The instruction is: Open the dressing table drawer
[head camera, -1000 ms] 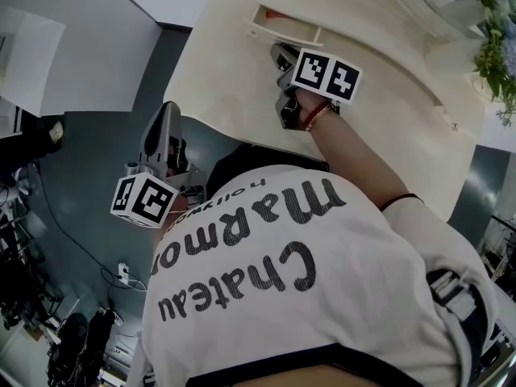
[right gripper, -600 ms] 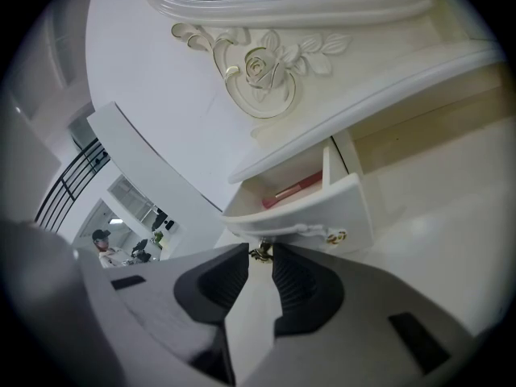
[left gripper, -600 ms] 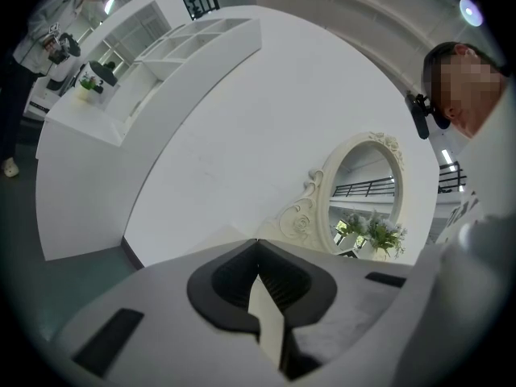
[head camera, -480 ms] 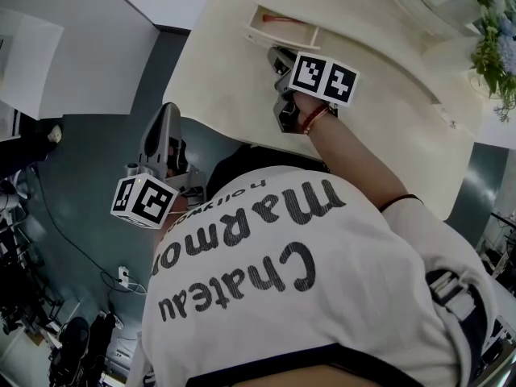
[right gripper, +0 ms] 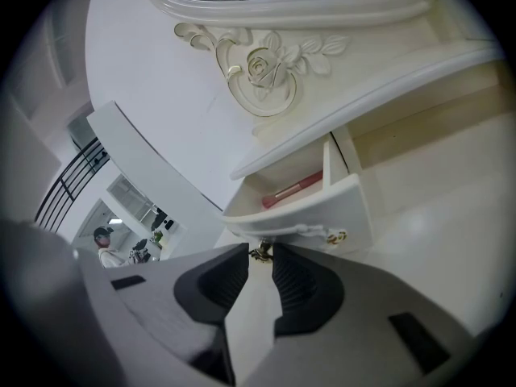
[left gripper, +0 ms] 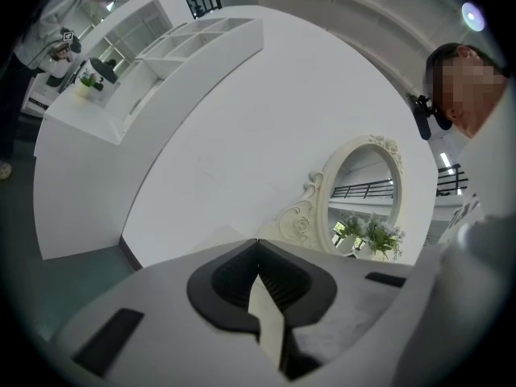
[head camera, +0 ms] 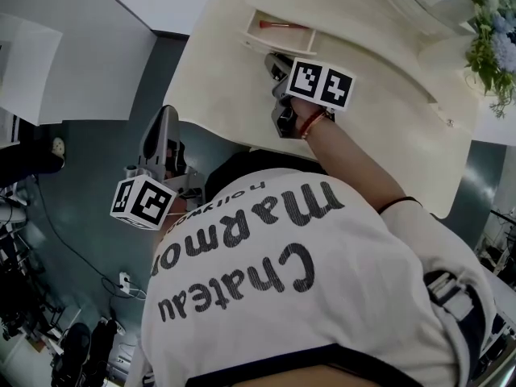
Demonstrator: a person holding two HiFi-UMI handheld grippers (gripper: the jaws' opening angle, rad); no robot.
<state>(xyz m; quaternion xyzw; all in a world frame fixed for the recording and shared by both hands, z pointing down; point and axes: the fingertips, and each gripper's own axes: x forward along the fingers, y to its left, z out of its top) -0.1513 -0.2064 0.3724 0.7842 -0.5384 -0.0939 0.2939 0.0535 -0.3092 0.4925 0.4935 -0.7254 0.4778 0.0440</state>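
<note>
The cream dressing table point(head camera: 387, 111) has a small drawer point(head camera: 282, 37) pulled out at its back left, with a pink brush point(head camera: 282, 25) lying inside. My right gripper point(head camera: 271, 57) reaches to the drawer's front. In the right gripper view the drawer front point(right gripper: 343, 208) stands just ahead, the brush point(right gripper: 292, 189) shows inside, and my right gripper point(right gripper: 260, 256) is shut on the little brass knob point(right gripper: 260, 252) at its fingertips. My left gripper point(head camera: 165, 113) hangs off the table's left edge over the floor, shut point(left gripper: 258, 244) with nothing in it.
An ornate oval mirror point(left gripper: 363, 192) stands on the table, with flowers point(head camera: 492, 47) at the far right. A white counter point(head camera: 64, 55) lies to the left across the grey floor point(head camera: 89, 184). Cables and a power strip point(head camera: 122, 280) lie on the floor at lower left.
Both grippers stay where they were. The head view has shifted slightly, so more of the drawer's inside and the brush shows now.
</note>
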